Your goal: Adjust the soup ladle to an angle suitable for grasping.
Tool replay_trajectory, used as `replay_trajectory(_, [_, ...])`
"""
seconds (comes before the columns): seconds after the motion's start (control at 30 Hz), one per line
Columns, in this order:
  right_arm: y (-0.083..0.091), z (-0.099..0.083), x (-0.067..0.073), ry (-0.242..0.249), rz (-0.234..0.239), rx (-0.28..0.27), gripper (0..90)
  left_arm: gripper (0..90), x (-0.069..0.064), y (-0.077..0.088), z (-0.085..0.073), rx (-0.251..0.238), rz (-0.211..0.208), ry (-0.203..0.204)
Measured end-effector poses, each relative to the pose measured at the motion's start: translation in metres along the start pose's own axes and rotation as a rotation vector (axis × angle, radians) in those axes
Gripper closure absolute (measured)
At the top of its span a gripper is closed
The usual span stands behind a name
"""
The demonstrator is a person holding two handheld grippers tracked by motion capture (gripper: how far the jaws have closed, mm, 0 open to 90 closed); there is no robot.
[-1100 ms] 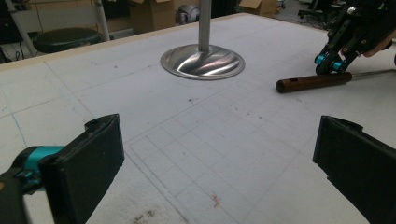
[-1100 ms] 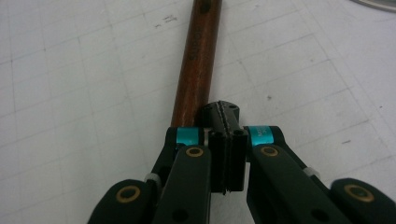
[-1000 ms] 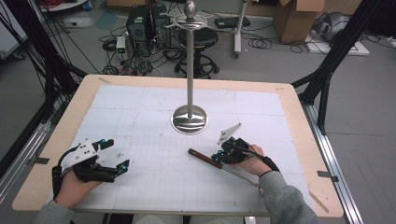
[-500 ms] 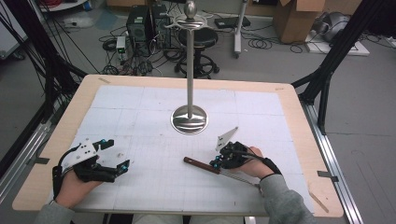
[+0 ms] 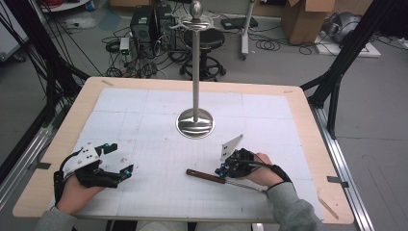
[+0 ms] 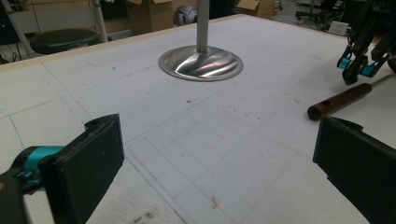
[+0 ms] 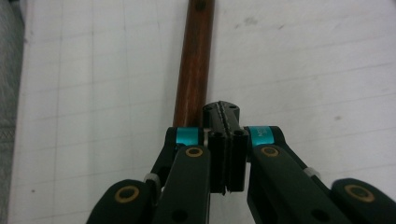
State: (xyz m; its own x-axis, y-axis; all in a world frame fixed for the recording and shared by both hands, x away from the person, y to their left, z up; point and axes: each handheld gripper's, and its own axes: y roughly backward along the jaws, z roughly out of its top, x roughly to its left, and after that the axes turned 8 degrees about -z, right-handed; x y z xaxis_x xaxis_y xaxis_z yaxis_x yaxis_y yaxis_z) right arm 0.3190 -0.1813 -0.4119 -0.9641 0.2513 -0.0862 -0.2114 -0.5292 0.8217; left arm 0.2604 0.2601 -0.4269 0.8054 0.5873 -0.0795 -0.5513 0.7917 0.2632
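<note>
Right gripper is closed, jaws pressed together, tips down at the mat right beside the tool, at the right-hand end of its brown handle. Can't tell if the thin metal shaft is pinched between the pads. In the right gripper view the handle runs off beside the left jaw, not between the two. Left gripper has its jaws wide apart with nothing in them. It rests near left on the table, well apart from the tool.

The table has a white gridded mat on it. The stand is upright at centre far, round base on the mat, and its top arms look bare.

The tool lies flat on the mat near right of centre, handle pointing left, shaft running right under the right hand. It sits near the stand base but not touching it.

Progress is early, by my read. The right gripper has reached the tool, but a proper grip isn't confirmed and the tool isn't lifted. Left to do: get a sure hold, raise it and take it wherever it goes, likely the stand.
</note>
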Motion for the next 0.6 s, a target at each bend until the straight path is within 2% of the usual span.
replay_trajectory(0.07, [0.01, 0.0, 0.001, -0.011, -0.021, -0.025, 86.9, 2.5, 0.001, 0.0, 0.0, 0.002, -0.001, 0.002])
replay_trajectory(0.17, [0.024, -0.001, 0.005, -0.006, -0.034, -0.052, 77.3, 2.5, 0.001, -0.001, 0.0, 0.003, -0.001, 0.004])
replay_trajectory(0.3, [0.039, -0.003, 0.009, -0.004, -0.074, -0.08, 64.2, 2.5, 0.001, 0.001, 0.0, -0.006, -0.001, 0.004])
replay_trajectory(0.33, [0.041, -0.003, 0.009, -0.005, -0.084, -0.077, 61.1, 2.5, 0.001, 0.001, 0.001, -0.008, -0.002, 0.005])
replay_trajectory(0.47, [0.046, -0.005, 0.009, -0.027, -0.079, -0.04, 42.5, 2.5, 0.001, 0.001, 0.0, -0.009, -0.005, 0.008])
replay_trajectory(0.6, [0.05, -0.01, 0.01, -0.025, -0.057, -0.015, 39.9, 2.5, 0.001, 0.001, 0.001, -0.011, -0.002, 0.009])
